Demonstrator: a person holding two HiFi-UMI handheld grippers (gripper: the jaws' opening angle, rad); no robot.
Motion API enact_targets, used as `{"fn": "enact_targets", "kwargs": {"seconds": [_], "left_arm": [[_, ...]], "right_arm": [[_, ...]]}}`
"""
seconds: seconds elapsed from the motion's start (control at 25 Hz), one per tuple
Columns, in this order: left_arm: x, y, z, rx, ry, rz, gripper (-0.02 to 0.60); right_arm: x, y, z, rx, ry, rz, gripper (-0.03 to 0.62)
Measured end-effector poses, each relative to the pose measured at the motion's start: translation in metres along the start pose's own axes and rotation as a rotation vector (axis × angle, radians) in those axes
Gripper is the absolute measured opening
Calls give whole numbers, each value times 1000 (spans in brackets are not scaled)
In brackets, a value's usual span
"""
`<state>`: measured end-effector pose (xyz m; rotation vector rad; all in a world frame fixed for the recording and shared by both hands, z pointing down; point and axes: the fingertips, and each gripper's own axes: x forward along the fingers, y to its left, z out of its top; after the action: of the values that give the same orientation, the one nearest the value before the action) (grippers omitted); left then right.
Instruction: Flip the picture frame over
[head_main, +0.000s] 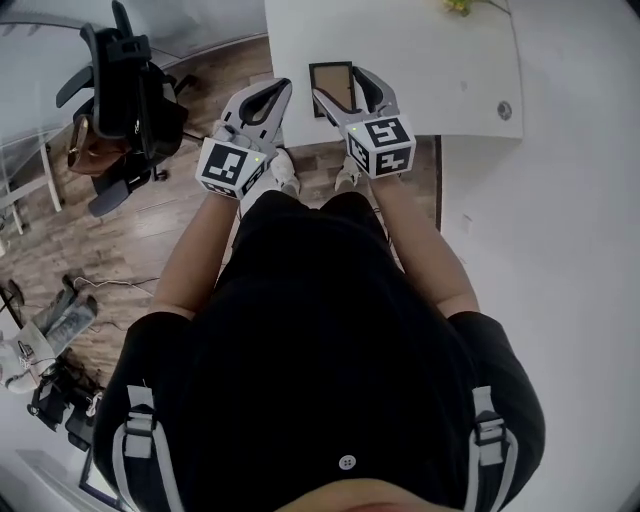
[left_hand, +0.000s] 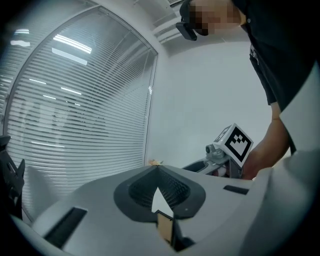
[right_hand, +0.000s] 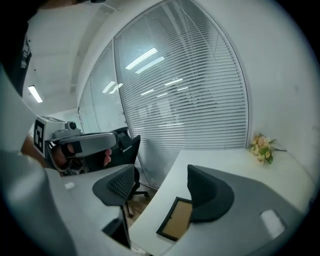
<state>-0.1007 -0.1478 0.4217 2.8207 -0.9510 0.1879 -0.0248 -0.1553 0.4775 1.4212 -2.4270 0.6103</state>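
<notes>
Two tools are held out side by side at the near edge of a white worktop (head_main: 420, 60), over a wood floor (head_main: 70, 230). The left tool (head_main: 275, 90) has its jaws closed together at the tips with nothing held between them; it hangs just off the worktop's corner, beside the right one. The right tool (head_main: 342, 88) is released, its jaws standing well apart and gripping nothing. The picture frame (head_main: 330, 78) lies flat on the worktop close to that near edge, a dark border around a brown face turned upward. In the right gripper view the picture frame (right_hand: 176, 222) sits below the gap between the spread jaws, one corner hidden behind the right-hand jaw; whether that jaw touches it cannot be told. A small bunch of flowers (right_hand: 262, 146) stands at the worktop's far side. A black office chair (head_main: 125, 90) stands on the floor, off to the left.
</notes>
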Motion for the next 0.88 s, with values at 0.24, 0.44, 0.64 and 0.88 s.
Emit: {"fn": "enact_targets", "kwargs": {"seconds": [0.24,0.44,0.64,0.88], "left_arm": [[4,14,-30,-8,22,-62,6],[9,21,-55,-14,48,-101,6],[12,30,-77,-42,66,-108,6],[14,34,-100,-66,94,-118,6]], "right_arm": [[26,-3,-41,45,71,-120,333],[44,-5,-70,94,121,-184,328],[59,-9,-102,126,186,-234,318],[72,-16,-141,160,271,-288,299]]}}
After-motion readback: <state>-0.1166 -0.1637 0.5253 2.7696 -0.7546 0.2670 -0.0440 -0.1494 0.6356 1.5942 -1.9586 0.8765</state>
